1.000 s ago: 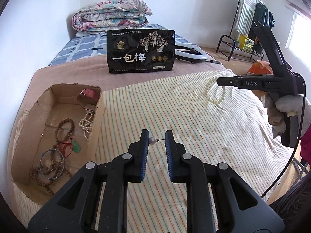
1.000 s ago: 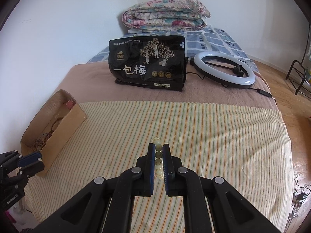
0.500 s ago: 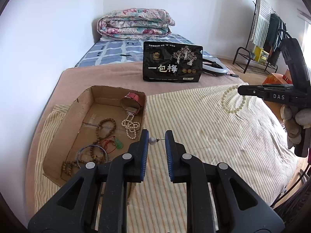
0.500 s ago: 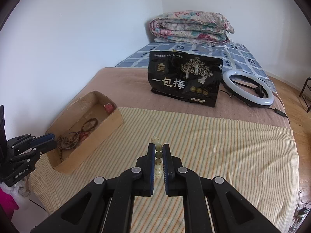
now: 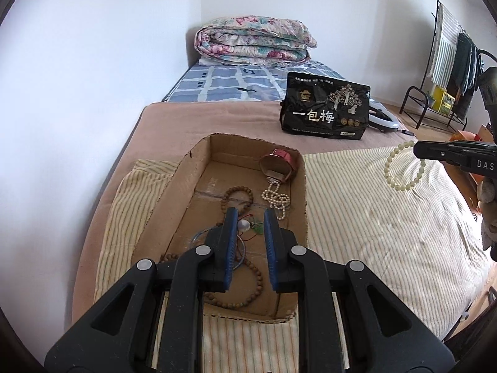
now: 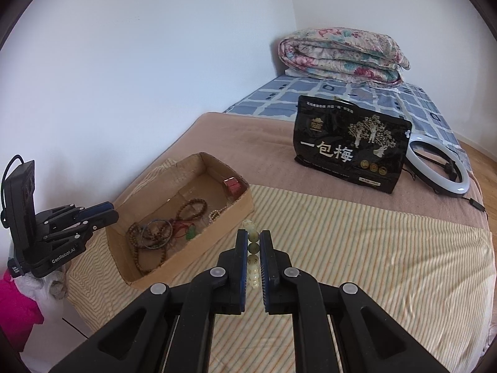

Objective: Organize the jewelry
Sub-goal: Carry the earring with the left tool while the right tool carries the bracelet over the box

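My left gripper is shut on a small pearl earring and hangs over the open cardboard box. In the box lie a brown bead bracelet, a pearl necklace, a red watch, a blue bangle and a green pendant. My right gripper is shut on a pale bead bracelet, just right of the box's near wall. From the left wrist view that bracelet dangles from the right gripper above the striped cloth. The left gripper shows at the box's left end.
A black snack bag stands behind the box, with a ring light beside it. A folded floral quilt lies at the head of the bed. The white wall runs close along the left. A clothes rack stands far right.
My left gripper has moved left from over the striped cloth to above the box, still holding the earring. The right gripper has carried the bracelet leftward, closer to the box.
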Available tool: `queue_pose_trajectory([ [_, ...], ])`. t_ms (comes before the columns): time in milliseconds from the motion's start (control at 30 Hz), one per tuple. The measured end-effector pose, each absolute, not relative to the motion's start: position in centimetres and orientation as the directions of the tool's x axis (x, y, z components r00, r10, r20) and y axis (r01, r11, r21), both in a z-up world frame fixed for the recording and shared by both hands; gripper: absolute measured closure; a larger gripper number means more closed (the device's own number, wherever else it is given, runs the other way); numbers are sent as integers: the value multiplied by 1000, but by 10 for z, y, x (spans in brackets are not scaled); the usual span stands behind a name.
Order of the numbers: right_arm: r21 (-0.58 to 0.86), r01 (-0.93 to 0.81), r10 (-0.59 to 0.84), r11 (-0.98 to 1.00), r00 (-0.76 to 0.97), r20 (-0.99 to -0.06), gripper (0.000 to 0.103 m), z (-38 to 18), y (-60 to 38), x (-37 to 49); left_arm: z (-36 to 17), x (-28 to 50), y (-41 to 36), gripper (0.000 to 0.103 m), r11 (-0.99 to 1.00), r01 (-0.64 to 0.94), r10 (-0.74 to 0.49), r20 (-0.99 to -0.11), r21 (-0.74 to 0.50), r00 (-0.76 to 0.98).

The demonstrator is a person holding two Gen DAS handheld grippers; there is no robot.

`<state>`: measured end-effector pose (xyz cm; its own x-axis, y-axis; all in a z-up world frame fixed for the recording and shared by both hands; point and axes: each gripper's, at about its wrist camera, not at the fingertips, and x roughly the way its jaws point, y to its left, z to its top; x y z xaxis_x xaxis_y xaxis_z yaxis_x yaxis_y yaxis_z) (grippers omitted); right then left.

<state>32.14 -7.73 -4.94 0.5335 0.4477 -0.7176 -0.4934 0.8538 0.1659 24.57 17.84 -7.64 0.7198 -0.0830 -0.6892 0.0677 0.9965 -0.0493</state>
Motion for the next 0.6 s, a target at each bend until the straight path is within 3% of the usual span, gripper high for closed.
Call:
queue_pose_trajectory([
  [600,190,-605,536,774,464,-705,98,-61,15,318,-99,252,225,87,998,-1,-48,-713,-69,700],
])
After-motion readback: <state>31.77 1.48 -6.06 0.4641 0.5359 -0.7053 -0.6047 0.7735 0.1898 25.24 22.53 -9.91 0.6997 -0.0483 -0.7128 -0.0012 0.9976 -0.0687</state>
